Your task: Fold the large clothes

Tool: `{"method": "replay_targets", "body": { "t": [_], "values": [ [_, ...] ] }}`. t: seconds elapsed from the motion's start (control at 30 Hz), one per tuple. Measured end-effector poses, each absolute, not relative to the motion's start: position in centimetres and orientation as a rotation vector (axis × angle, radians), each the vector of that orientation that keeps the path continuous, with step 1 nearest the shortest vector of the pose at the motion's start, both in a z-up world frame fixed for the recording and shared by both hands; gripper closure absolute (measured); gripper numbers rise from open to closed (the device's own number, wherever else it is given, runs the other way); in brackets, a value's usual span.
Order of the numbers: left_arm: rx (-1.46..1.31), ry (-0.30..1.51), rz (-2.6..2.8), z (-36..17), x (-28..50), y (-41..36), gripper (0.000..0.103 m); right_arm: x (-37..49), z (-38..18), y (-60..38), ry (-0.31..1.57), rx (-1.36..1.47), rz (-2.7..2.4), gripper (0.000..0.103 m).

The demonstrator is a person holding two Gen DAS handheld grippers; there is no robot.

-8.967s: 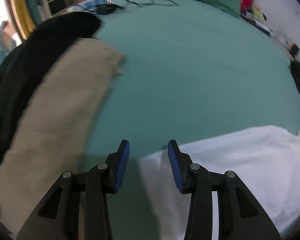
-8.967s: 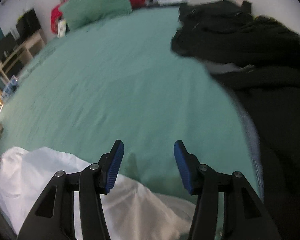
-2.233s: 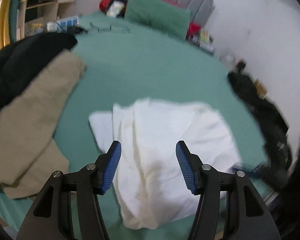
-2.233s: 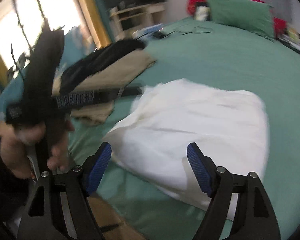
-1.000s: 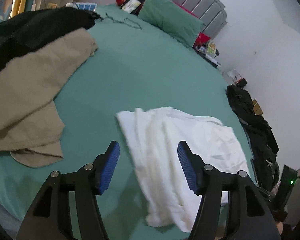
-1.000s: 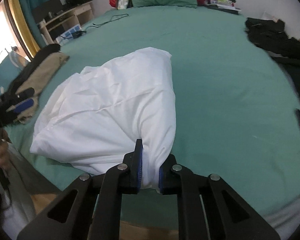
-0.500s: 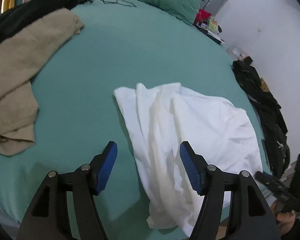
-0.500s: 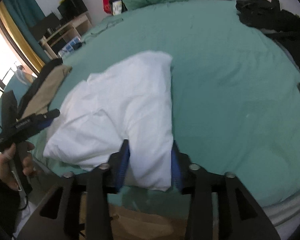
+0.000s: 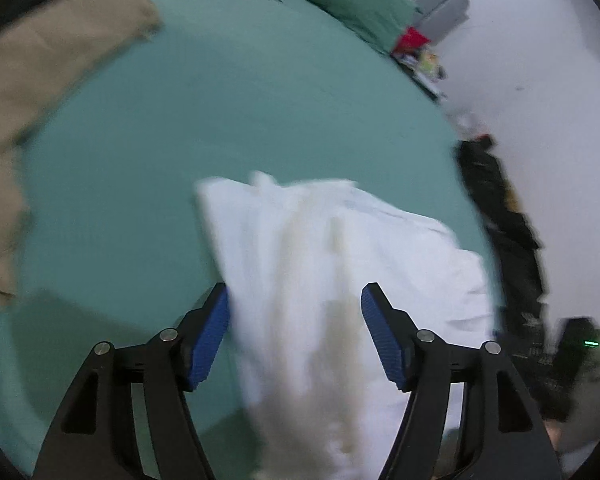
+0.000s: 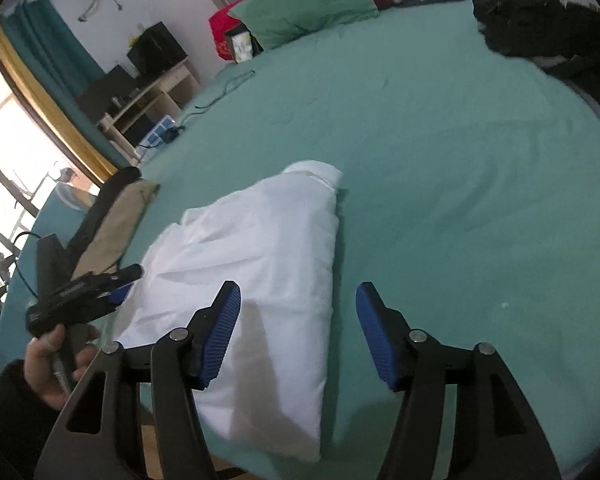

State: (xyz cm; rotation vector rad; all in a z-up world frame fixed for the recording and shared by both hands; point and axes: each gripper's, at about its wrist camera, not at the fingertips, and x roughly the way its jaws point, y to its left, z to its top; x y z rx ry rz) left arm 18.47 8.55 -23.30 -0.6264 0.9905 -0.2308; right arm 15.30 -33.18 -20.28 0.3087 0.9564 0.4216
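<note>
**A:** So where's the white garment [image 10: 260,264] sitting right now?

**B:** It's lying bunched and partly folded on the green bed [image 10: 440,152], close to the near edge, with one narrow end pointing up toward the green pillow [image 10: 304,4].

**A:** Is either hand-held gripper hanging on to it?

**B:** Nope. The right hand-held gripper [image 10: 298,332] has just been opening, and its blue pads are standing apart over the near end of the cloth without pressing on it. The left hand-held gripper [image 9: 294,336] is gaping wide too, its jaws having just been spreading a little more, and the white fabric is showing between them, but that view is blurry, so I can't tell if anything is touching.

**A:** Any bins or baskets with stuff in them?

**B:** Not that I'm seeing. Clothes are just lying loose on the bed: a tan garment [image 9: 48,64] on the left with something black [image 10: 112,188] beside it, and a dark pile [image 10: 540,28] on the far right. In the right wrist view, the person's left hand [image 10: 52,364] is gripping the handle of its tool at the left edge of the white cloth.
</note>
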Motion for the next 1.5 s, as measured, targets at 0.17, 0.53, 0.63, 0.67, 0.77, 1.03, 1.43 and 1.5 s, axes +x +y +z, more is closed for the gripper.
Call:
{"method": "replay_targets", "body": {
  "t": [0.17, 0.53, 0.63, 0.67, 0.77, 1.03, 1.43, 1.5],
  "values": [
    [-0.632, 1.028, -0.402, -24.1, 19.3, 4.8, 0.028, 16.5, -22.3, -31.5, 0.994, 0.244, 0.383, 0.042],
    [-0.411, 1.062, -0.446, -23.4, 19.1, 1.3, 0.027, 16.5, -21.8, -30.8, 0.990, 0.207, 0.376, 0.038],
    [-0.350, 1.054, -0.410, -23.1, 19.3, 1.3, 0.027, 16.7, -21.1, -31.4, 0.987, 0.243, 0.404, 0.038],
    [-0.309, 1.049, -0.394, -23.2, 19.1, 0.9, 0.026, 16.9, -21.0, -31.6, 0.988, 0.266, 0.416, 0.038],
    [-0.278, 1.040, -0.379, -23.5, 19.2, 0.6, 0.024, 17.6, -21.5, -31.8, 1.012, 0.292, 0.428, 0.038],
    [-0.256, 1.039, -0.430, -23.7, 18.8, 0.9, 0.024, 18.4, -24.9, -31.0, 1.017, 0.456, 0.515, 0.038],
    [-0.278, 0.986, -0.520, -23.8, 18.3, -1.1, 0.075, 17.9, -24.9, -28.6, 1.039, 0.464, 0.550, 0.063],
    [-0.278, 0.970, -0.514, -23.4, 17.9, -1.0, 0.077, 17.8, -24.8, -29.1, 1.049, 0.519, 0.562, 0.072]
  ]
}}
